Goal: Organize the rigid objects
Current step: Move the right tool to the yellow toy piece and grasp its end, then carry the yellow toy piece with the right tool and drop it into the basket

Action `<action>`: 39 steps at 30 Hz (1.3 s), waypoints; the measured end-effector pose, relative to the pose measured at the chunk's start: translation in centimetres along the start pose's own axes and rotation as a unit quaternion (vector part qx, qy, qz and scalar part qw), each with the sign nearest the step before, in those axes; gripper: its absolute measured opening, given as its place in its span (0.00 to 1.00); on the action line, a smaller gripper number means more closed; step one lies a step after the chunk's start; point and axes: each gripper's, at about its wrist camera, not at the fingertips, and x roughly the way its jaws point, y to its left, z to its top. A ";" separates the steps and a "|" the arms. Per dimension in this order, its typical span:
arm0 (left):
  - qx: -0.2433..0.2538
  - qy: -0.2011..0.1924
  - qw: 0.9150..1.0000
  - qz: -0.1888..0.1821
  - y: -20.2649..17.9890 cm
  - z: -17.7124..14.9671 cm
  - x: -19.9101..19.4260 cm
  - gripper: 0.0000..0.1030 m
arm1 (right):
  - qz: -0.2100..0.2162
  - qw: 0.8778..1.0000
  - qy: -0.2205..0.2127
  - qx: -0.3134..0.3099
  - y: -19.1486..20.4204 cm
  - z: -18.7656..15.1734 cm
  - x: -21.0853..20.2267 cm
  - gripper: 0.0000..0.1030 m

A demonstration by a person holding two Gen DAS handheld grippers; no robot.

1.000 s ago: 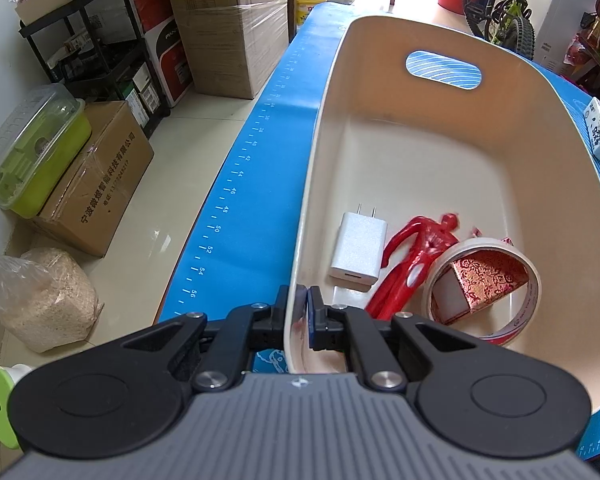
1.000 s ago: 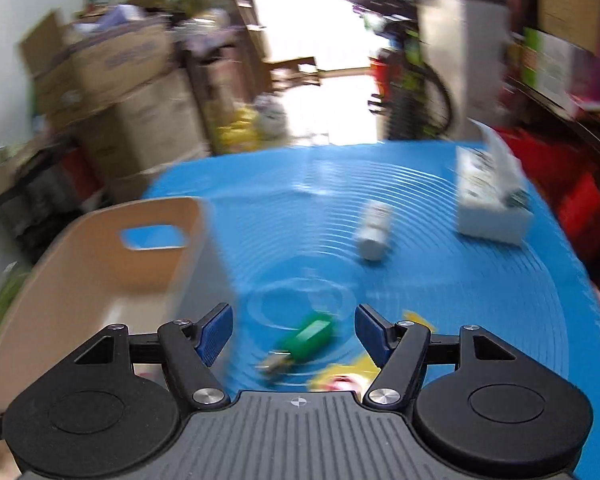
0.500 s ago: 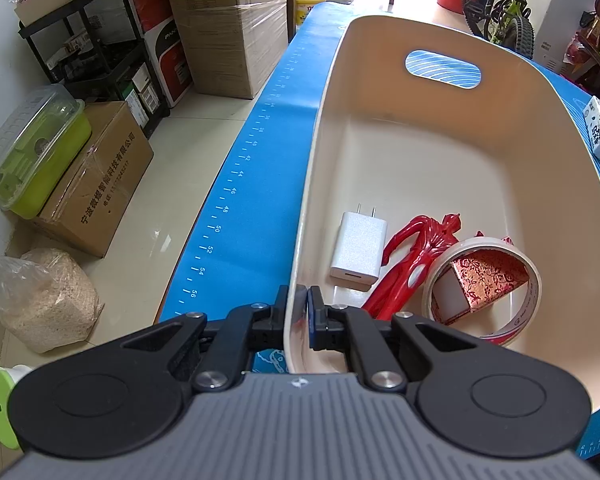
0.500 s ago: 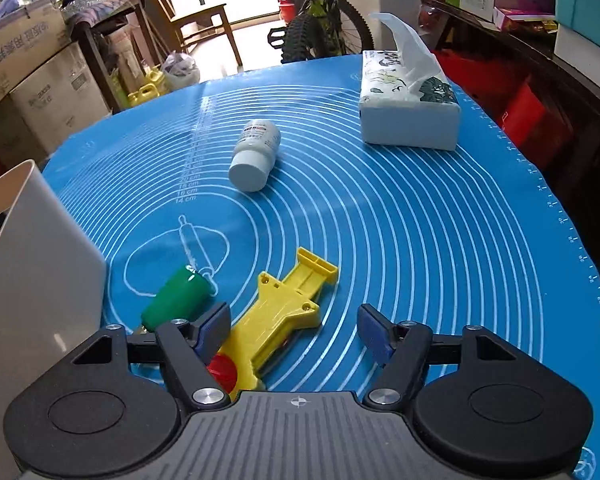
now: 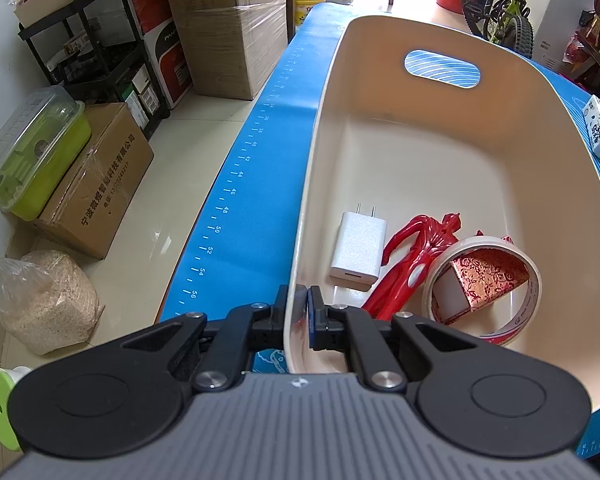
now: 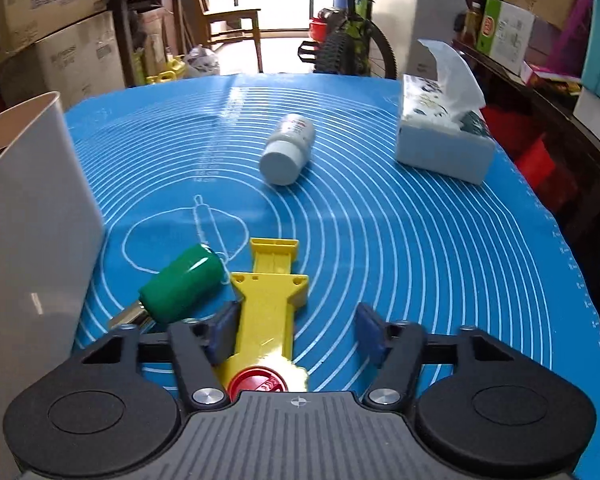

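Two grippers in my view: my left gripper (image 5: pixel 298 316) is clamped on the near rim of the bin (image 5: pixel 580 208), which holds a charger (image 5: pixel 358 250), red figure (image 5: pixel 414 262) and tape roll (image 5: pixel 486 284). My right gripper (image 6: pixel 296 334) has just been closing, jaws still apart, left pad against the yellow toy (image 6: pixel 266 312) on the mat (image 6: pixel 420 260), right pad clear of it

Blue ringed mat (image 6: pixel 380 240) over the table: cream bin (image 6: pixel 32 220) at left, green-capped item (image 6: pixel 182 284) beside yellow tool (image 6: pixel 268 300) near, white bottle (image 6: pixel 288 152) lying farther, tissue box (image 6: pixel 444 140) far right.
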 end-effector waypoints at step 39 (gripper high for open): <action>0.000 0.000 1.000 0.000 -0.1 0.0 0.0 0.10 | 0.065 0.987 -0.149 -0.013 2.3 2.9 -10.8 0.35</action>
